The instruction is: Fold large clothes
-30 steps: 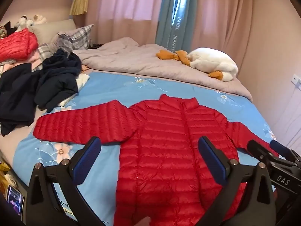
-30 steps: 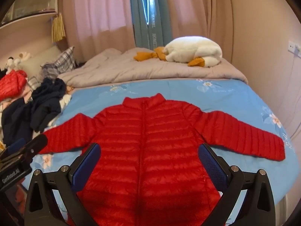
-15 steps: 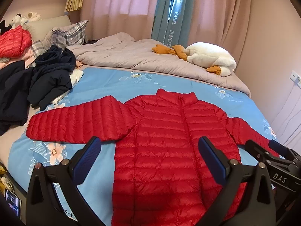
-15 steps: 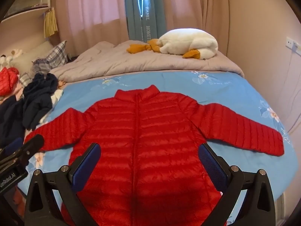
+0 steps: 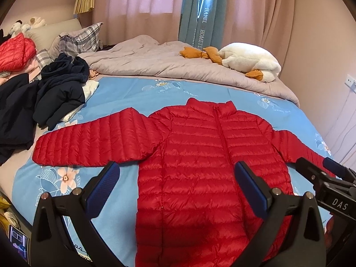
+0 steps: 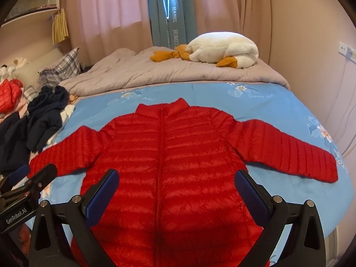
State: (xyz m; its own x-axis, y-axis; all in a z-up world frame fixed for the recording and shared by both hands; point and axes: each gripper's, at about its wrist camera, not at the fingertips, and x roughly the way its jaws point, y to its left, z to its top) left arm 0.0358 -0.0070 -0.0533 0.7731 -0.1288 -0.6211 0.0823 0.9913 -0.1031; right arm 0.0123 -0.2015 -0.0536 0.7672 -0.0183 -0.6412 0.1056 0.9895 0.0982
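A red quilted puffer jacket lies flat and face up on the blue floral bedsheet, zipped, both sleeves spread out sideways. It also fills the right wrist view. My left gripper is open and empty, above the jacket's lower left part. My right gripper is open and empty, above the jacket's lower middle. The right gripper shows at the right edge of the left wrist view, and the left gripper at the left edge of the right wrist view.
A pile of dark navy clothes and a folded red jacket lie at the left of the bed. A grey duvet and a white goose plush lie at the far side. Curtains and a wall stand behind and to the right.
Both grippers have moved slightly; the jacket sits a little lower and nearer in both views. The jacket itself has not moved, and both grippers stay open.
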